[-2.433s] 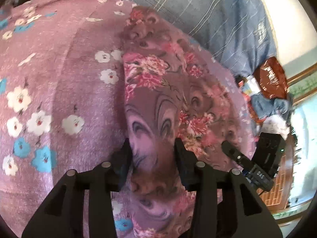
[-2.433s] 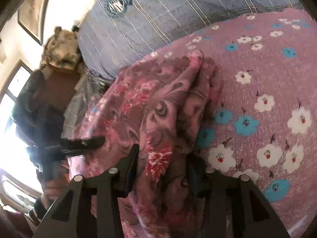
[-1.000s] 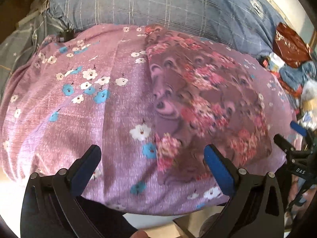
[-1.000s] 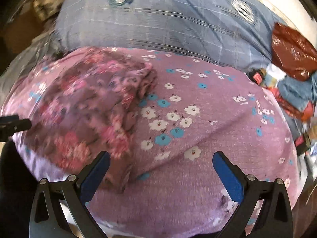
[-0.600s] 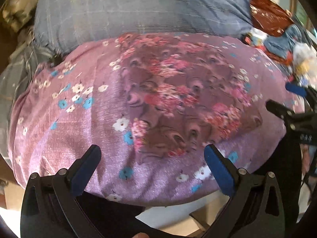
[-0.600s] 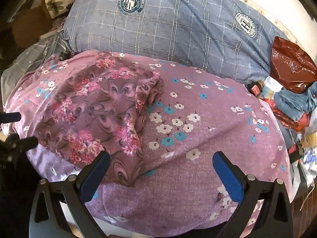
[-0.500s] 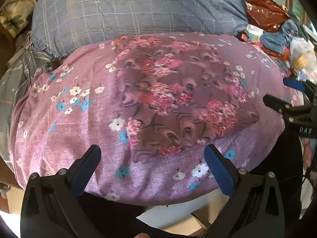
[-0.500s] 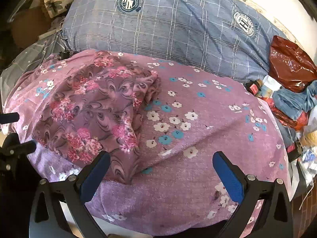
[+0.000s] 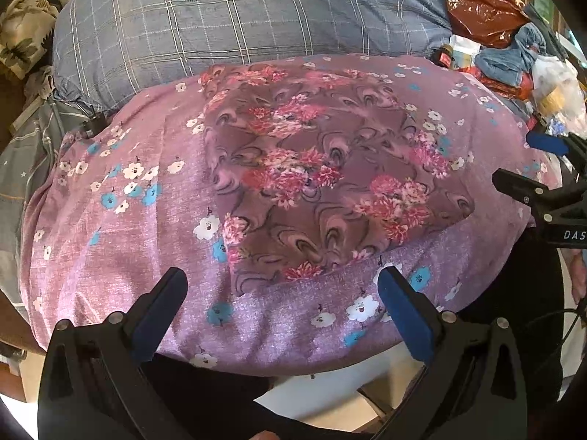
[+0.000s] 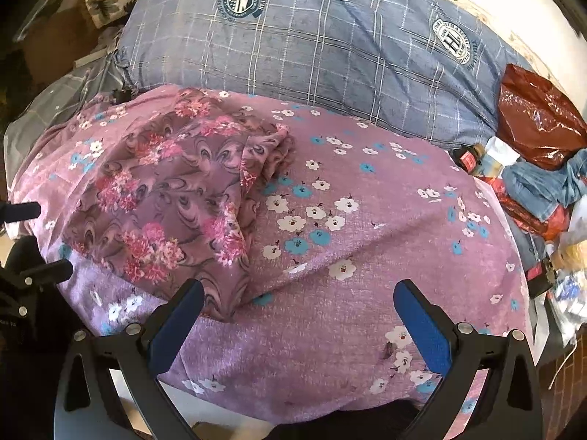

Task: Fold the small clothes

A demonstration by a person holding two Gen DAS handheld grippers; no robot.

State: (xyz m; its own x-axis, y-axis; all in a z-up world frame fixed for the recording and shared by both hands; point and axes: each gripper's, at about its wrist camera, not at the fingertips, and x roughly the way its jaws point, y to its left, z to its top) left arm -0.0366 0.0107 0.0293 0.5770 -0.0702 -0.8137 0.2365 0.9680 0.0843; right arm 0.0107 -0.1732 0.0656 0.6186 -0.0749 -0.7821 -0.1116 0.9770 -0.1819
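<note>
Both your claws are spread wide and empty. The folded floral garment point(image 9: 323, 183) lies on the purple flowered bedspread point(image 10: 367, 256), dead ahead of your left claw point(image 9: 282, 304) and off to the left of your right claw point(image 10: 299, 317); the left is nearer.

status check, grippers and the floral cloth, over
Left gripper open, empty. Right gripper open, empty. Folded floral garment flat on purple flowered sheet. Nothing blocking.
</note>
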